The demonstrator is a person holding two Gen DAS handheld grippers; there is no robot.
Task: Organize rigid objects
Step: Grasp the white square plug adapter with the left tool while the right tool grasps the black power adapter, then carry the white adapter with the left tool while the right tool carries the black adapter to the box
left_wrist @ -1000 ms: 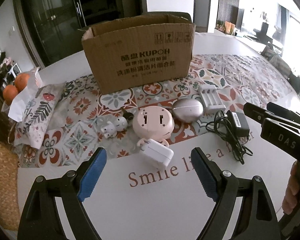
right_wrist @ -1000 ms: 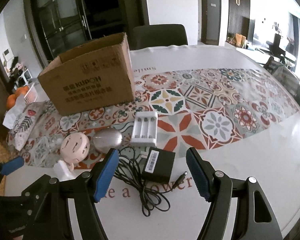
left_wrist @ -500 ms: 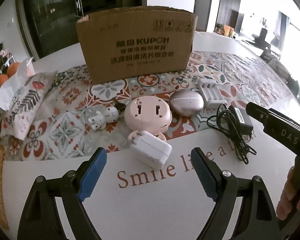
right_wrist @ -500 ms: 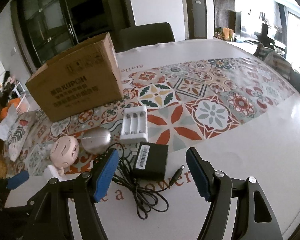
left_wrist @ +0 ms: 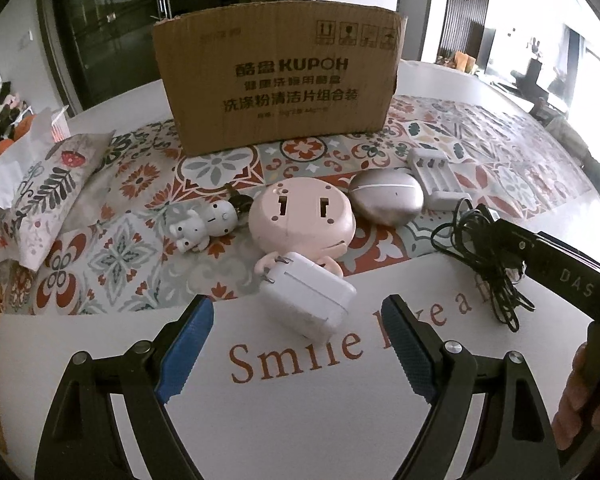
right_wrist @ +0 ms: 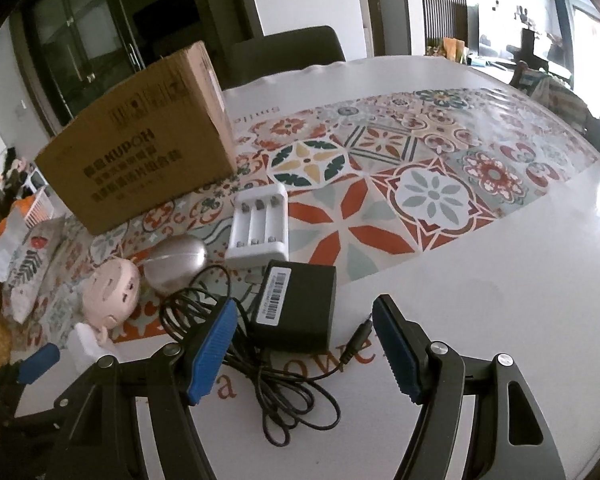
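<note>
Both tools lower than before, left tool (left_wrist: 298, 350) and right tool (right_wrist: 302, 350) released, KUPOH box (left_wrist: 278, 80)

Both wrist views looked down, close, from the table's (left_wrist: 100, 360) near edge toward the box (left_wrist: 278, 80); both showed the battery charger (right_wrist: 258, 224).

White table (left_wrist: 100, 360), patterned mat (left_wrist: 132, 248), cardboard box (left_wrist: 276, 84), chargers (left_wrist: 308, 300)
</note>
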